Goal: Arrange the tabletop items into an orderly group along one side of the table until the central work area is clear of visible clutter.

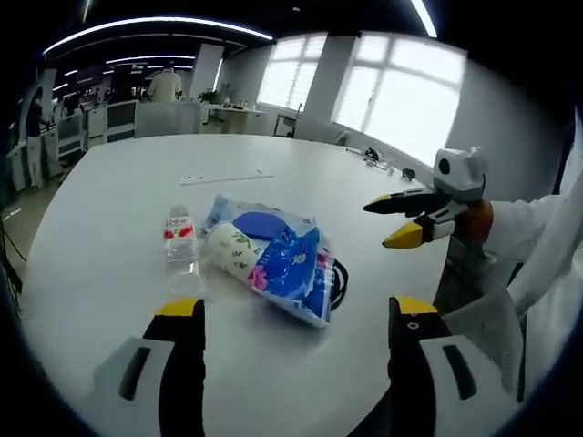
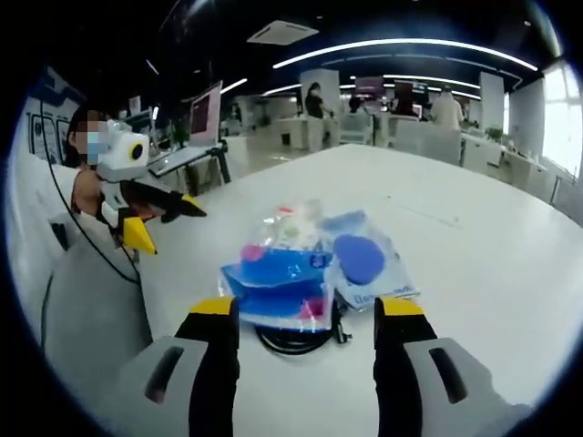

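Note:
A small clear water bottle (image 1: 180,250) with a red label stands on the white table (image 1: 273,155). Right of it lies a heap of blue and white plastic packs (image 1: 273,255), with a black cable loop (image 1: 340,282) under its right edge. My left gripper (image 1: 297,309) is open just in front of the heap, holding nothing. The right gripper (image 1: 378,226) hovers open at the table's right edge. In the right gripper view the packs (image 2: 291,273) and the cable (image 2: 296,341) lie just ahead of my open right gripper (image 2: 306,309). The left gripper (image 2: 173,228) is open to the left.
A thin flat strip (image 1: 226,177) lies farther back on the table (image 2: 474,264). A person's white sleeve (image 1: 537,237) is beside the right edge. Desks, a monitor (image 2: 205,114) and people stand in the office behind.

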